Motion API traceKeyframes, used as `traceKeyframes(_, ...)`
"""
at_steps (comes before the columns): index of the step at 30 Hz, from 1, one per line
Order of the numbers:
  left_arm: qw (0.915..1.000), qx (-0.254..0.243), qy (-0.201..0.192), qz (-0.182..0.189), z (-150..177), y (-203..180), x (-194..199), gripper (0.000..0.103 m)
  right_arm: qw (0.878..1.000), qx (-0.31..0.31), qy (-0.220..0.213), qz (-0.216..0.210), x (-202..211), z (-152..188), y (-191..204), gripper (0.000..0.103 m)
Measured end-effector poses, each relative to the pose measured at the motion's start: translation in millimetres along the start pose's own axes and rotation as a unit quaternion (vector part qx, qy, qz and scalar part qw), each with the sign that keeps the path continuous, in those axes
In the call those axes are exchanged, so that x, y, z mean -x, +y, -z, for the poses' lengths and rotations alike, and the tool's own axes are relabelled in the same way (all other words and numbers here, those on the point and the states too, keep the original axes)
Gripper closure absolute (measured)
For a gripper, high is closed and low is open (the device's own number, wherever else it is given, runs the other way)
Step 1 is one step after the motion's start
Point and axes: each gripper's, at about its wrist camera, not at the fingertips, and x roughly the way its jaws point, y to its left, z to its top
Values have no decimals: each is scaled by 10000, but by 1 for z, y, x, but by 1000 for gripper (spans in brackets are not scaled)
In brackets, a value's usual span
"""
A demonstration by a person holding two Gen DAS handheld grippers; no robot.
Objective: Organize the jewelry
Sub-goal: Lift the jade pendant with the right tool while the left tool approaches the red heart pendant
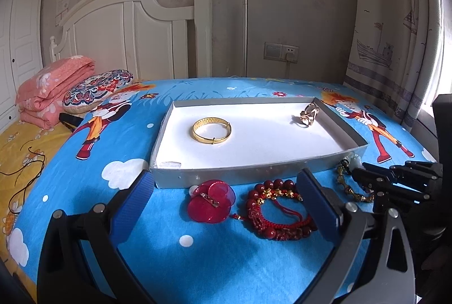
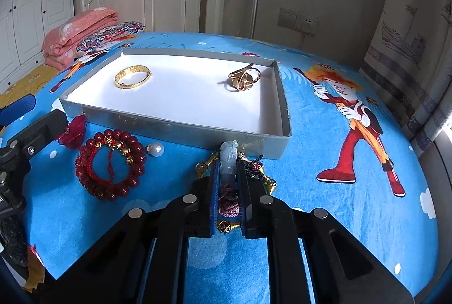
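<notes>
Two pieces, the gold bangle [image 2: 132, 77] and gold ring [image 2: 244, 78], already lie in the tray [image 2: 175, 125] ahead of the right gripper [image 2: 229, 185], which is closed on the jade-charm bracelet [image 2: 228, 159], while the red bead bracelets [image 2: 110, 165], pearl [image 2: 156, 149] and red hair clip [image 1: 211, 200] wait between the wide-apart fingers of the left gripper [image 1: 226, 199].

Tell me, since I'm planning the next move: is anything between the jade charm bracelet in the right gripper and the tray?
Only the tray's own low near wall. The right gripper is shut on the jade charm bracelet just before that wall. Inside, the gold bangle and gold ring lie farther back.
</notes>
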Motion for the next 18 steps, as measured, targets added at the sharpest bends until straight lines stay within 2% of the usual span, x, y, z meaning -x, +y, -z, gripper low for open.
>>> traceKeyframes(8,9996,155,207,-87,29,-4,9,6,9977,-376,-571,-35,18,3,-13,91)
traceKeyframes(13,9992,206,283,-176,33,0,9,23,9969,-469,-621,-152,19,3,-16,91)
traceKeyframes(18,9982,303,440,-265,26,5,-2,25,9968,-443,-620,-234,19,4,-16,91)
